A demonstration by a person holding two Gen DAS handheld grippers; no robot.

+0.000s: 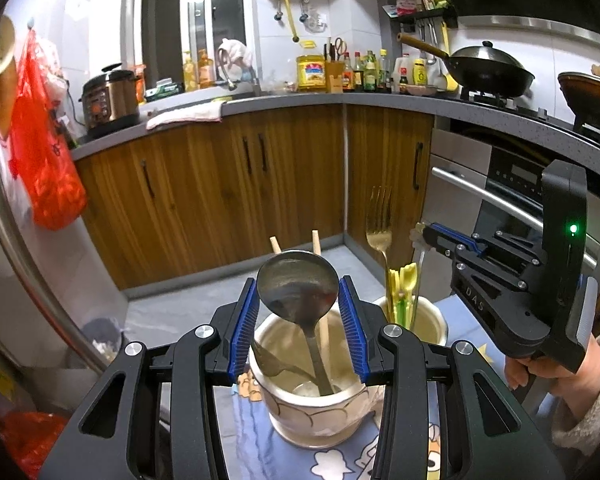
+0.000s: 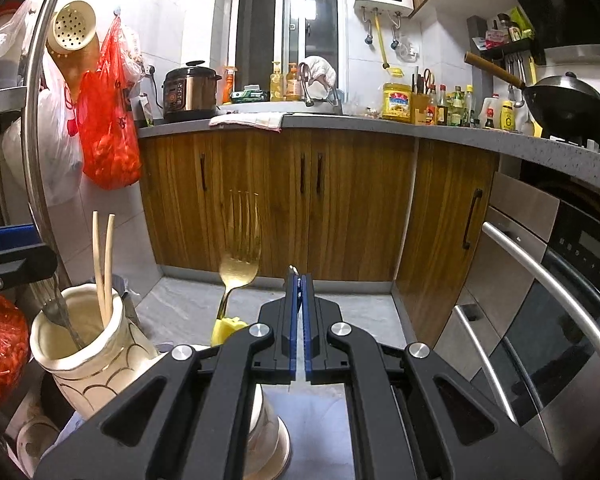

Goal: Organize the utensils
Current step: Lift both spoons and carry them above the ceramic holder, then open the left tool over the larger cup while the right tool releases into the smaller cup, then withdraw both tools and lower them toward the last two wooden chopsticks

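Note:
In the left wrist view my left gripper [image 1: 298, 280] is shut on the bowl of a steel ladle [image 1: 296, 292], one blue pad on each rim. The ladle's handle runs down into a cream cup [image 1: 320, 412], which also holds wooden chopsticks [image 1: 316, 242] and a steel fork [image 1: 270, 360]. To its right a second cup [image 1: 434, 326] holds a gold fork [image 1: 378, 232] and yellow-handled pieces [image 1: 405, 280]. My right gripper [image 1: 424, 236] is shut on a slim metal utensil [image 1: 419, 276] standing in that cup. In the right wrist view the right gripper [image 2: 298, 276] has its pads together, the gold fork [image 2: 240, 248] just to the left.
Both cups stand on a blue cartoon-print cloth [image 1: 340, 460]. Wooden cabinets [image 1: 220, 184] lie ahead, an oven [image 2: 560, 300] to the right, a red bag [image 1: 48, 168] and a steel rail [image 1: 24, 232] to the left. A sleeved hand [image 1: 572, 376] holds the right gripper.

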